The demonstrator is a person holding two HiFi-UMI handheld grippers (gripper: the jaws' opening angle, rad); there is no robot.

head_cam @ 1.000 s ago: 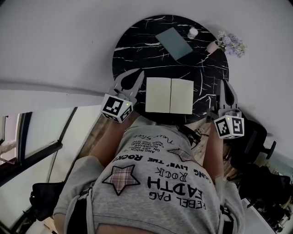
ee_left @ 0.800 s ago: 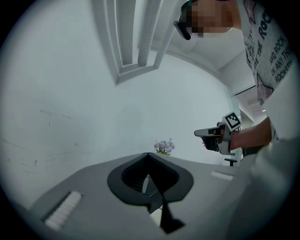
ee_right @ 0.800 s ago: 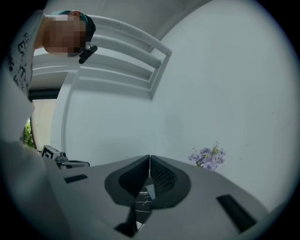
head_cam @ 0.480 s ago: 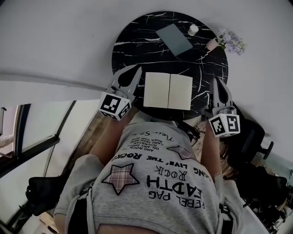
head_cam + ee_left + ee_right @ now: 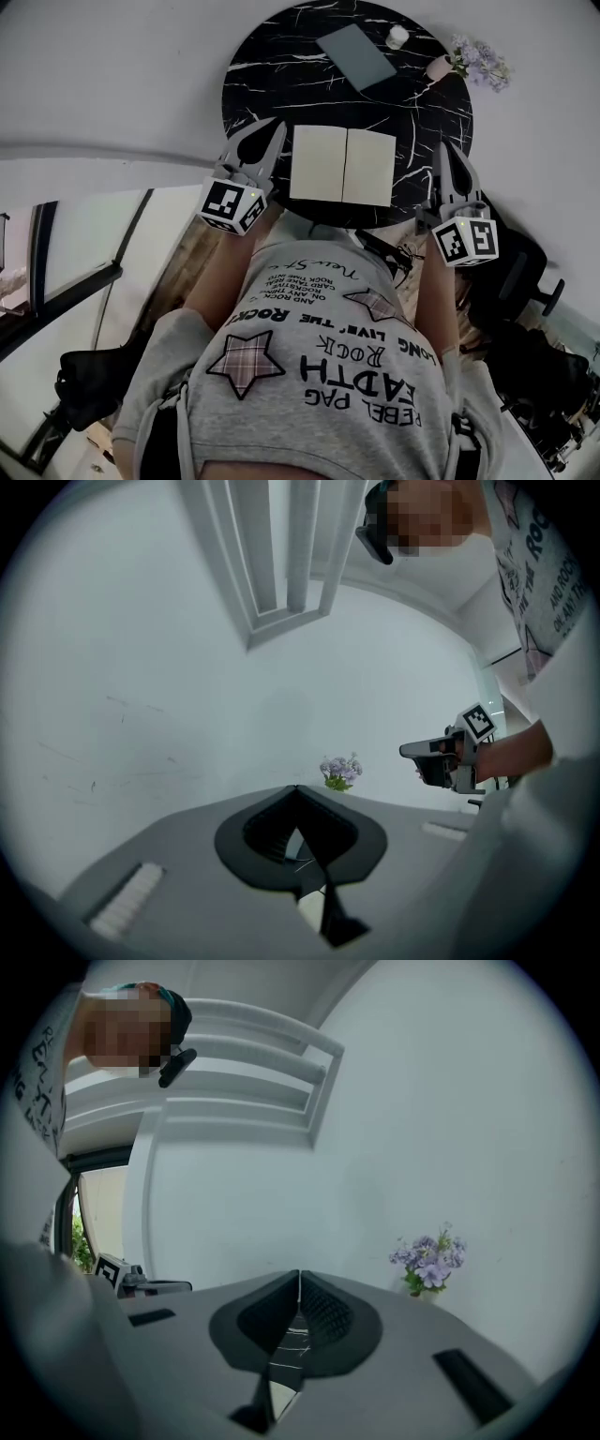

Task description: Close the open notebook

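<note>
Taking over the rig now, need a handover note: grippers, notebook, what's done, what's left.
Left gripper: jaws together, empty, just left of the notebook.
Right gripper: jaws together, empty, by the table's right edge, right of the notebook.
Open notebook: lies flat, pages up, at the near side of the round black table. Neither gripper touches it.
Done: nothing yet, the notebook is fully open.
Left: get under one half, fold it over the other, and check that it lies shut.
</note>
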